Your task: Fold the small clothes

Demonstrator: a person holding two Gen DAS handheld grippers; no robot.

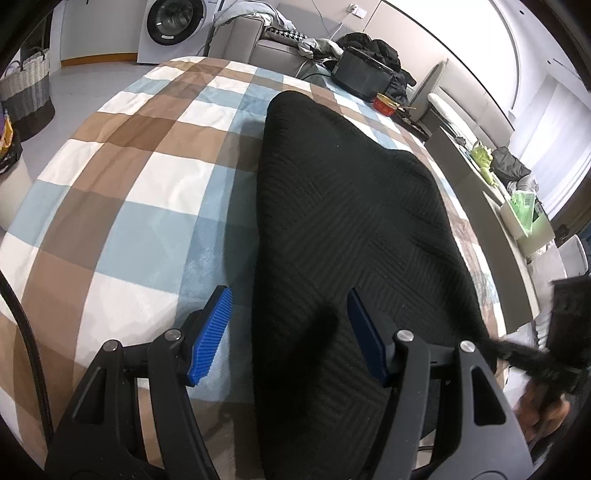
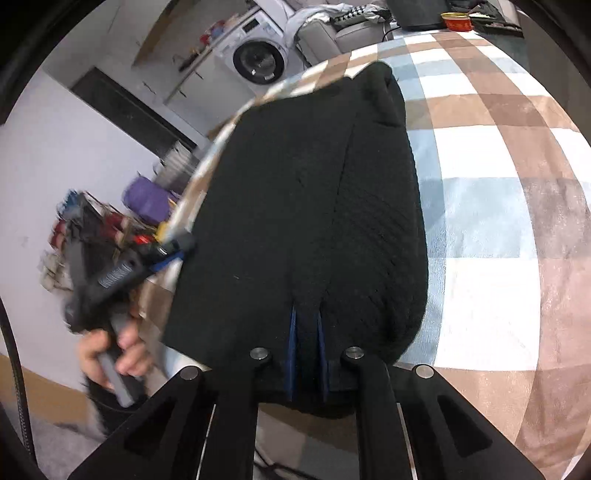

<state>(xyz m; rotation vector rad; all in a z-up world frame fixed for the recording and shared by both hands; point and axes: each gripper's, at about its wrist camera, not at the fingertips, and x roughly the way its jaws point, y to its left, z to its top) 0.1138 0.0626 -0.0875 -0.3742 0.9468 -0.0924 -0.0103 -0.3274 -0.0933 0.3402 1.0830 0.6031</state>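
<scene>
Black garment (image 1: 343,236) lies on checked blanket (image 1: 122,177); washing machine (image 1: 173,26) behind.

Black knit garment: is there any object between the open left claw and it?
Nothing visible stands between them. The left claw is open right above the near part of the black knit garment, which lies on the checkered blanket. The right claw already pinches its edge.
</scene>
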